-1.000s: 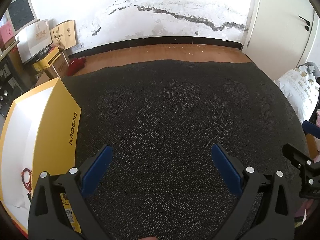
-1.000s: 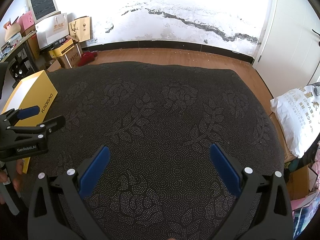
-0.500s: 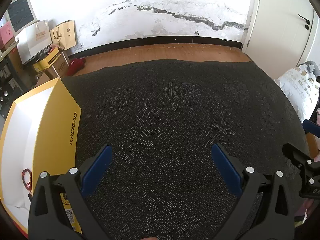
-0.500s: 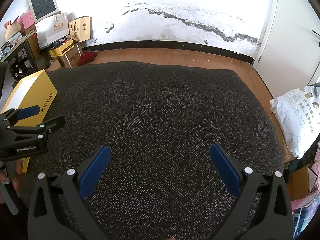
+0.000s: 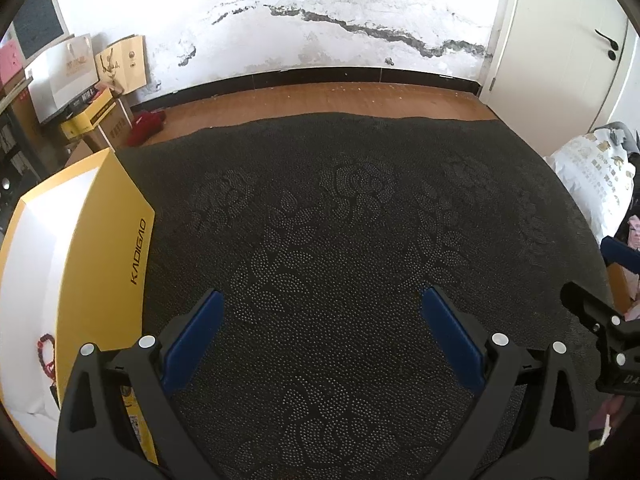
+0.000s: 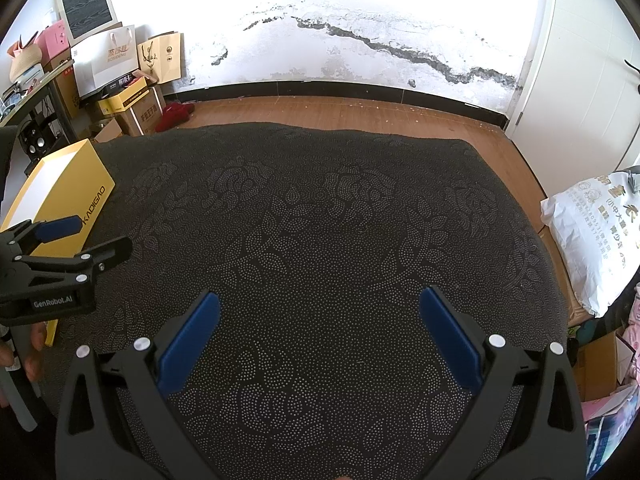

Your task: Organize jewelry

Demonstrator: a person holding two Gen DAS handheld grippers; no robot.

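Observation:
A yellow box point(image 5: 104, 248) with a white inside stands open at the left of the dark patterned cloth point(image 5: 340, 220). A red bead bracelet point(image 5: 45, 354) lies inside it near the front. My left gripper point(image 5: 322, 300) is open and empty above the cloth, right of the box. My right gripper point(image 6: 320, 300) is open and empty over the middle of the cloth. The box also shows in the right wrist view point(image 6: 60, 200), with the left gripper point(image 6: 86, 238) in front of it. The right gripper's fingers point(image 5: 580, 304) show at the right edge of the left wrist view.
The cloth covers a table that ends at a wooden floor point(image 6: 360, 112) by a cracked white wall. Cardboard boxes and paper bags point(image 6: 120, 72) stand at the far left. A white printed sack point(image 6: 596, 232) lies at the right. A white door point(image 5: 560, 40) is at the far right.

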